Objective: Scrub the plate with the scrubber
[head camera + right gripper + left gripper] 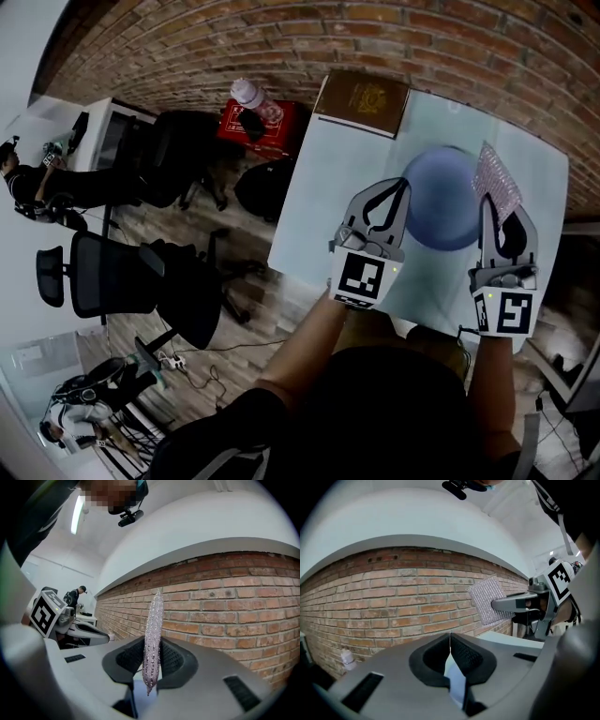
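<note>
Head view: a blue plate (442, 199) above a pale table (323, 220), with a brown book (363, 103) beyond. Left gripper view: the left gripper (450, 638) has its jaws pinched on the plate's rim. Right gripper view: the right gripper (153, 643) clamps the silvery scrubber (153, 630) edge-on, with a brick wall (225, 606) behind.

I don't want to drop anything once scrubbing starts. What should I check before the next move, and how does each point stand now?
1. Left gripper clamped on the plate rim: ok, jaws shut on its thin edge.
2. Right gripper clamped on the scrubber: ok.
3. Scrubber touching the plate: cannot tell; in the head view it sits at the plate's right edge.
4. Book out of the way: ok, at the table's far edge, apart from the plate.
</note>
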Tool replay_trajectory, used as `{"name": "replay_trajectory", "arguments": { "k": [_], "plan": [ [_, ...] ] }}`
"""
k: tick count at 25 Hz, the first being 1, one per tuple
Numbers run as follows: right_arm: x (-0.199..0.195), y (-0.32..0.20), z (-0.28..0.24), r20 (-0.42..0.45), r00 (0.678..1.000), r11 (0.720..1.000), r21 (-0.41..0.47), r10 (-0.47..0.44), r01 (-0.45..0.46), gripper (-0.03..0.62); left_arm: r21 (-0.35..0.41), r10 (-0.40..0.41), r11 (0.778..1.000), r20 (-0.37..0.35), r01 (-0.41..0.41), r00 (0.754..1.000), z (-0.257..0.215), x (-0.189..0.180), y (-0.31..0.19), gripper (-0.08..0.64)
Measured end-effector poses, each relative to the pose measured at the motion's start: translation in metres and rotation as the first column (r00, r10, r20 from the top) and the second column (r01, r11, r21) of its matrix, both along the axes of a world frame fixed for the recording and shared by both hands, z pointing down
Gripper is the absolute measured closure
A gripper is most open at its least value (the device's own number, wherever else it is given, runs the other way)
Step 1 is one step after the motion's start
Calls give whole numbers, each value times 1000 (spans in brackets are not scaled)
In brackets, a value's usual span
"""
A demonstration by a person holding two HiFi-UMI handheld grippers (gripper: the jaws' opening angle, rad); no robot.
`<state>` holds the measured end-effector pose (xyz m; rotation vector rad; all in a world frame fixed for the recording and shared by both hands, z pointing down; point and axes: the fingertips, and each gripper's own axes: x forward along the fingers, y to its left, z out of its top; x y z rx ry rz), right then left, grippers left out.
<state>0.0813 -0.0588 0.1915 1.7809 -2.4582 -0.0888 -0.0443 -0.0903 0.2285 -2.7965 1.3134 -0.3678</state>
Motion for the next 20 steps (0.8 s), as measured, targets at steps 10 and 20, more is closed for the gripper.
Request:
{"name": "replay_trajectory", "arguments": {
  "k": [10, 20],
  "plan": [
    [-3, -20, 78, 36, 999, 990, -141, -16, 21, 500, -223, -74, 971, 81, 90, 994, 104, -10, -30, 535],
    [5, -32, 146, 53, 993, 961, -252, -104, 114, 500, -460, -118, 876, 84, 144, 989, 184, -1, -17, 487]
  ]
}}
